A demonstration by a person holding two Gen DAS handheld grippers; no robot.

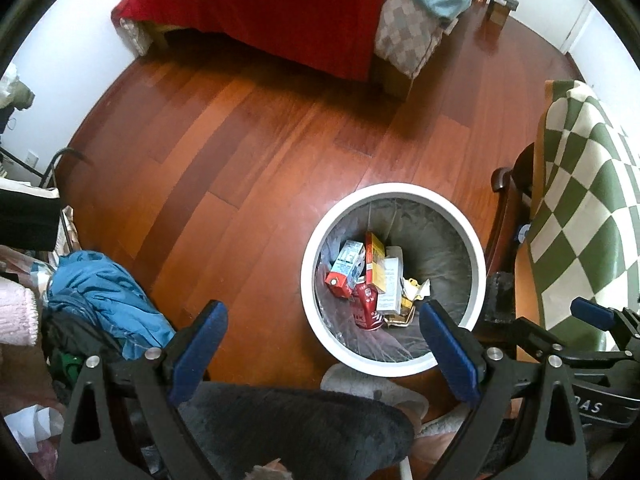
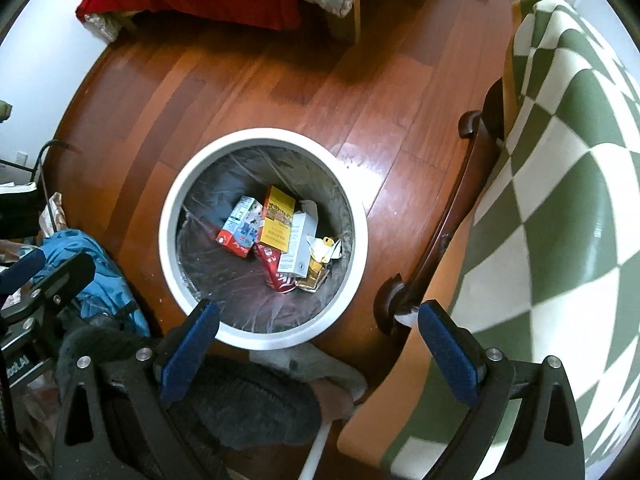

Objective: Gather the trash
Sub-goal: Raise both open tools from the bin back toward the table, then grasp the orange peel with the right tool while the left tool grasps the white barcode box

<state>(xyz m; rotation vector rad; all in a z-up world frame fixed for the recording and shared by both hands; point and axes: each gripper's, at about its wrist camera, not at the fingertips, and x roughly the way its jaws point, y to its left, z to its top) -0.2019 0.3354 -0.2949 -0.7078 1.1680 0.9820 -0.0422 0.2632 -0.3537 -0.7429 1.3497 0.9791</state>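
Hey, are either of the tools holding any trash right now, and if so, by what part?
Nothing is held. The left tool and the right tool are both open and empty above the white trash bin.

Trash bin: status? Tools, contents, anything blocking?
Left tool open, empty. Right tool open, empty. Bin on the floor holds cartons, a red can, wrappers. Nothing over the bin mouth; blue jacket lies beside it.

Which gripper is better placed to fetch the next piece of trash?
Neither clearly. Left gripper and right gripper both hang open and empty above the bin; no loose trash shows on the floor.
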